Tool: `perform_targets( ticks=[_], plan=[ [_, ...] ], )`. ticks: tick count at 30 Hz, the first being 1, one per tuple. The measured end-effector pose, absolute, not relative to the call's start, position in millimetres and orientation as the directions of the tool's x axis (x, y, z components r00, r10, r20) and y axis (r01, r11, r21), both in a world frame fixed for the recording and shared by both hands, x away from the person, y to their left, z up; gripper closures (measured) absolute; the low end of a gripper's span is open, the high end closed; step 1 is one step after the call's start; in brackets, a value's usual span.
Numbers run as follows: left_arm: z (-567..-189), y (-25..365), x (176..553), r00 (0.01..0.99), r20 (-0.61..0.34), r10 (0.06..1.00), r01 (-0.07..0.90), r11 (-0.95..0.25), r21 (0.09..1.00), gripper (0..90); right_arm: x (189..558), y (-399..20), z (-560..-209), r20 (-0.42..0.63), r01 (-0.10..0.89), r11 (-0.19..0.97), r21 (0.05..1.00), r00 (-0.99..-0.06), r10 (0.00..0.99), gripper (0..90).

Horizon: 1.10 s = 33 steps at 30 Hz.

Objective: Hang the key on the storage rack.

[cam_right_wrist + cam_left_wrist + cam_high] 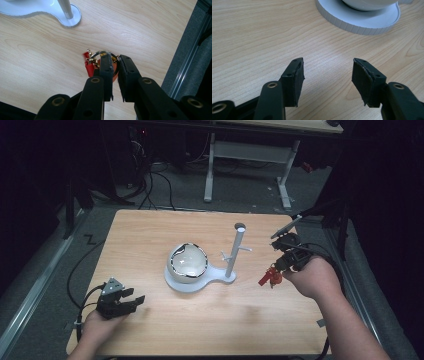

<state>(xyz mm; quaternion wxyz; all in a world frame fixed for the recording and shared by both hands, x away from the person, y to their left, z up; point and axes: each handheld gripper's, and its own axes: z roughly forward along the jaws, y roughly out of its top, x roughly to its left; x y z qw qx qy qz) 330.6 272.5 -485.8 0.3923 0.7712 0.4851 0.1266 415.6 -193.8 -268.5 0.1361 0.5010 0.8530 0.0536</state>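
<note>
The table carried a white stand at its middle. Your left gripper rested open near the front-left corner. Your right gripper, near the right edge, pinched a red keychain by its ring; that thin hold could have slipped.

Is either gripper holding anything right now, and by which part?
Right gripper pinches the red keychain by its metal ring. Left gripper is open, holding nothing.

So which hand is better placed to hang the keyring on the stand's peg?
Right, probably. Its hand-held gripper is shut on the keyring beside the stand. The left hand-held gripper sits open near the table's front edge.
</note>
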Motion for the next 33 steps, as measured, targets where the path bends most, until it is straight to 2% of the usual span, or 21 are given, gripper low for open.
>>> perform_targets(
  ticks=[6,14,33],
  plan=[
    [-485.6,272.4,330.5,0.499,-0.184,0.847,0.648,-0.224,0.728,43.4,417.7,-189.4,-263.4,-0.171,0.843,0.495,0.213,-0.467,0.868,81.7],
    [-485.5,272.6,330.6,0.498,-0.184,0.847,0.648,-0.223,0.728,43.4,426.8,-188.9,-254.3,-0.090,0.872,0.466,0.149,-0.458,0.885,81.6],
    [-483.1,275.5,329.3,0.498,-0.187,0.847,0.644,-0.216,0.733,43.5,442.7,-151.9,-215.2,-0.107,0.838,0.509,0.194,-0.498,0.860,81.6]
  ],
)
